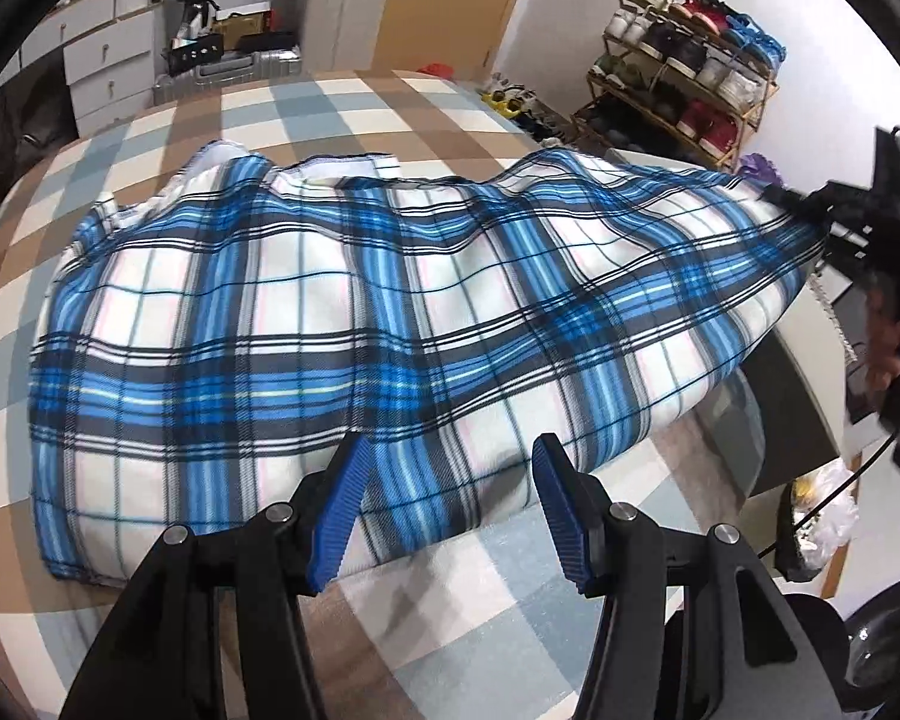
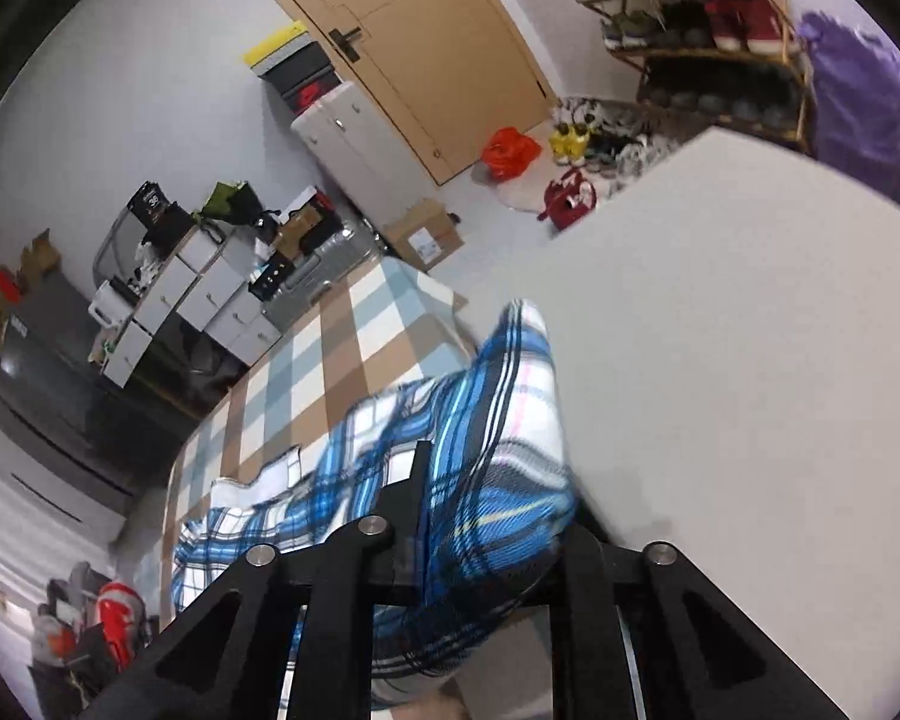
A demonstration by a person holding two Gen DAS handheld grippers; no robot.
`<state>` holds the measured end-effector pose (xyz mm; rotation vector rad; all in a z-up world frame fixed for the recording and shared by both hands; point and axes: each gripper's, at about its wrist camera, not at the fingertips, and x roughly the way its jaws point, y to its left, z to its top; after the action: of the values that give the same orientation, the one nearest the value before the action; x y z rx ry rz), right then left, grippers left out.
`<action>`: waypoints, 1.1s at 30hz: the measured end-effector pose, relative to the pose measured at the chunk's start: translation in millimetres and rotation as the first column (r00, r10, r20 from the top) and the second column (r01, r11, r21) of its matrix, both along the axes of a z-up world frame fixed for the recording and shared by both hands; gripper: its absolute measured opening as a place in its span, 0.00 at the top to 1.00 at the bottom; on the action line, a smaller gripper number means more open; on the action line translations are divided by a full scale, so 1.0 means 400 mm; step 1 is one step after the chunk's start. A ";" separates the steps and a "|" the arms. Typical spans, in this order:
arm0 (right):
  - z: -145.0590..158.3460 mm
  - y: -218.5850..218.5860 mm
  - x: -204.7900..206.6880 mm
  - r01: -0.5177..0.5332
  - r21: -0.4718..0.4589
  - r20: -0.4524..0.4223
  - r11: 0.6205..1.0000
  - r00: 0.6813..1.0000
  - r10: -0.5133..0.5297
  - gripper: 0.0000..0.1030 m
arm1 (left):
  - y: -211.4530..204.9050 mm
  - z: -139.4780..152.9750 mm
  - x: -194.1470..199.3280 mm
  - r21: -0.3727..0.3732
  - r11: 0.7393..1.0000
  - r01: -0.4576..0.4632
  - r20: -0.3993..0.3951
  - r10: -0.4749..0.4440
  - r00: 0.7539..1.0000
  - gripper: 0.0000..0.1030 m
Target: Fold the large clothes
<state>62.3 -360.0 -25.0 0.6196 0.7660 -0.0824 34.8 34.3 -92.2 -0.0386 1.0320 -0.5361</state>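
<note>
Two hand-held grippers: right hand-held gripper [image 1: 807, 207] clamped on plaid cloth [image 1: 342, 324] corner; left hand-held gripper [image 1: 450, 510] apart, hovering near its hem. Soft, light, droopy; best gripped at corners.

One plaid garment [image 1: 354, 324]; one checked bed [image 1: 342, 114]; two grippers, left [image 1: 444, 468] and right [image 1: 810, 204]; one shoe rack [image 1: 684, 84].

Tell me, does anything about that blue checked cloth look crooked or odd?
Yes. The blue-and-white plaid fleece garment lies rumpled on the checked bedspread, its right corner lifted off the bed, pinched in the right gripper. The left gripper hangs open, holding nothing.
</note>
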 end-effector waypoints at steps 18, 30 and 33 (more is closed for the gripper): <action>0.016 0.091 0.037 -0.074 0.071 0.033 0.995 0.997 0.072 0.92 | 0.047 -0.018 0.010 0.060 0.995 -0.083 -0.014 0.084 0.996 0.51; 0.181 0.439 0.104 -0.307 0.009 0.207 0.952 0.931 0.299 0.94 | 0.231 0.041 0.014 0.037 0.985 -0.170 0.035 0.169 0.985 0.51; 0.189 0.583 0.148 -0.381 -0.019 0.198 0.924 0.905 0.377 0.94 | 0.344 0.062 0.018 0.031 0.965 -0.260 0.049 0.258 0.965 0.51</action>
<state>121.3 -126.8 50.6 0.4787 0.6819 0.3426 41.8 171.8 -67.4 -0.1268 0.9755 -0.2778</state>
